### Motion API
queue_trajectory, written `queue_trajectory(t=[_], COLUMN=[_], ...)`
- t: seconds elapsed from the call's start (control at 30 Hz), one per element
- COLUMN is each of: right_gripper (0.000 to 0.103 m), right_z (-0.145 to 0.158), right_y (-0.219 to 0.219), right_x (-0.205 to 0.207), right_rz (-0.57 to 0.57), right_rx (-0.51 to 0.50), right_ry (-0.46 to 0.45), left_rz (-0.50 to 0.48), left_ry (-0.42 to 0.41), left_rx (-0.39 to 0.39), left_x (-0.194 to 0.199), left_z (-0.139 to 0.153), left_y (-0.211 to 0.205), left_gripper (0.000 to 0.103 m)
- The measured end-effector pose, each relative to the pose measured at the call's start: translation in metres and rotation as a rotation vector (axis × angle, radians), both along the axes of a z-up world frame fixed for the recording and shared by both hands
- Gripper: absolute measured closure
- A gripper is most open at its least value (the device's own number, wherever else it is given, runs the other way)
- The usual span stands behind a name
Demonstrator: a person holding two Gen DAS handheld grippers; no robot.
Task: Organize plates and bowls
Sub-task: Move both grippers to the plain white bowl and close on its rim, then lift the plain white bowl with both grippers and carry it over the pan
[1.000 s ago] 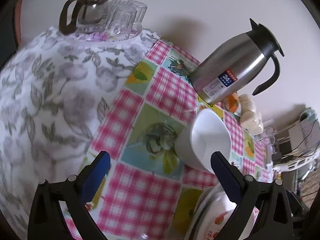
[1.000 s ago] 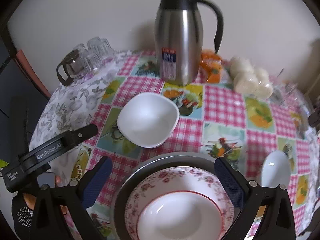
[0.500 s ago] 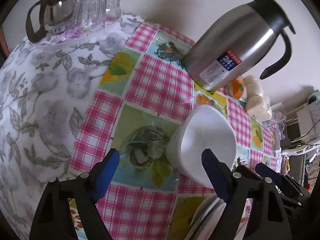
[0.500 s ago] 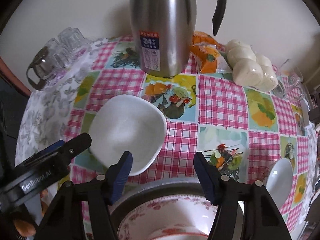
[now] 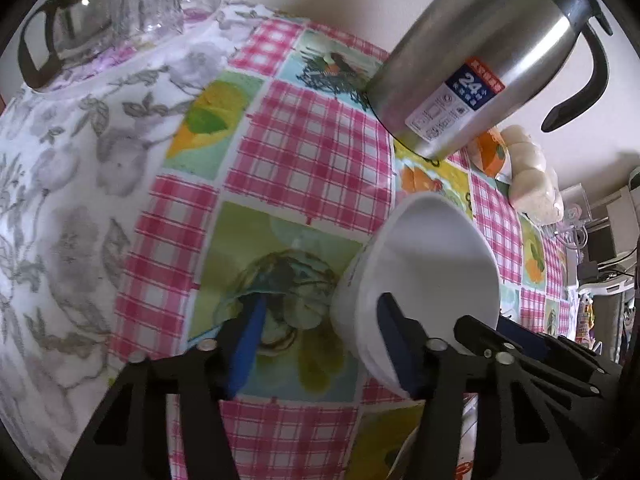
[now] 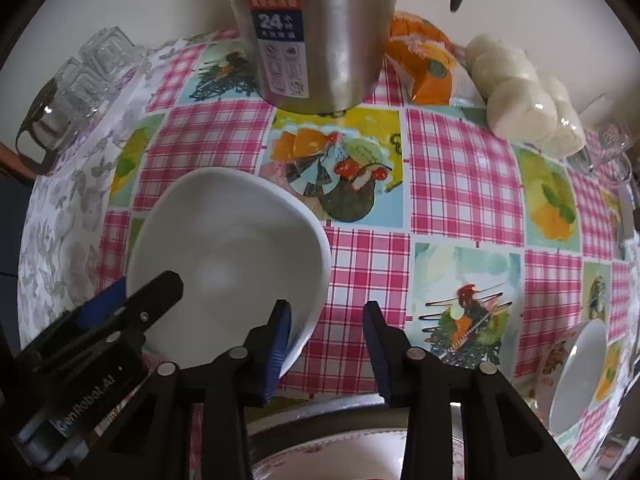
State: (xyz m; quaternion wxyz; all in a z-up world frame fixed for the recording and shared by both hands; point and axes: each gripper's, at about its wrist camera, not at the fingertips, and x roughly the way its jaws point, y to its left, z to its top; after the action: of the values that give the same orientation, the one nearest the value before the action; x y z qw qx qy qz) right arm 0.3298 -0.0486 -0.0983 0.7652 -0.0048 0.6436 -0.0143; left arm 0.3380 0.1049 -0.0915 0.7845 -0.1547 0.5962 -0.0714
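2 tools closing, white bowl [image 6: 232,240] between

A shiny metal jug [image 6: 316,32] is seen at the back of the table [image 6: 460,184]. White buns [image 6: 524,96] and what may be an orange bag [image 6: 424,64] are set beside it.

Left hand-held gripper [image 5: 320,336] closing; right hand-held gripper [image 6: 326,340] closing, pointing down.

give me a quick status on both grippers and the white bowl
Left gripper and right gripper closing, each straddling the white bowl rim on opposite sides, pads not yet pressing. Bowl on table. Steel jug behind, clear.
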Motion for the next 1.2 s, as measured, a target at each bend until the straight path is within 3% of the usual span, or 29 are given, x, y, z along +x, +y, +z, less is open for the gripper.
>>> queue_trajectory(t=[0.1, 0.23, 0.27, 0.5, 0.73, 0.9, 1.2], right_gripper=[0.067, 0.083, 0.087, 0.088, 0.088, 0.088, 0.088], right_z=[-0.005, -0.006, -0.005, 0.003, 0.038, 0.068, 0.114], right_y=[0.002, 0.007, 0.009, 0.014, 0.021, 0.017, -0.013], right_x=[0.002, 0.002, 0.001, -0.010, -0.025, -0.046, -0.103], right_rz=[0.004, 0.031, 0.042, 0.053, 0.114, 0.150, 0.124], right_rx=[0.010, 0.027, 0.037, 0.077, 0.111, 0.148, 0.205], right_ry=[0.012, 0.011, 0.010, -0.012, -0.078, -0.150, -0.248], left_rz=[-0.008, -0.022, -0.026, 0.003, 0.042, 0.081, 0.079], left_ry=[0.005, -0.009, -0.011, -0.036, -0.163, -0.244, -0.350], left_rx=[-0.021, -0.043, -0.025, -0.032, 0.018, 0.012, 0.073], left_x=[0.001, 0.000, -0.001, -0.013, -0.046, -0.080, -0.129], left_z=[-0.004, -0.001, 0.000, 0.008, 0.051, 0.084, 0.131], left_y=[-0.004, -0.010, -0.012, -0.003, 0.007, 0.010, -0.018], left_gripper=[0.066, 0.083, 0.083, 0.084, 0.084, 0.084, 0.084])
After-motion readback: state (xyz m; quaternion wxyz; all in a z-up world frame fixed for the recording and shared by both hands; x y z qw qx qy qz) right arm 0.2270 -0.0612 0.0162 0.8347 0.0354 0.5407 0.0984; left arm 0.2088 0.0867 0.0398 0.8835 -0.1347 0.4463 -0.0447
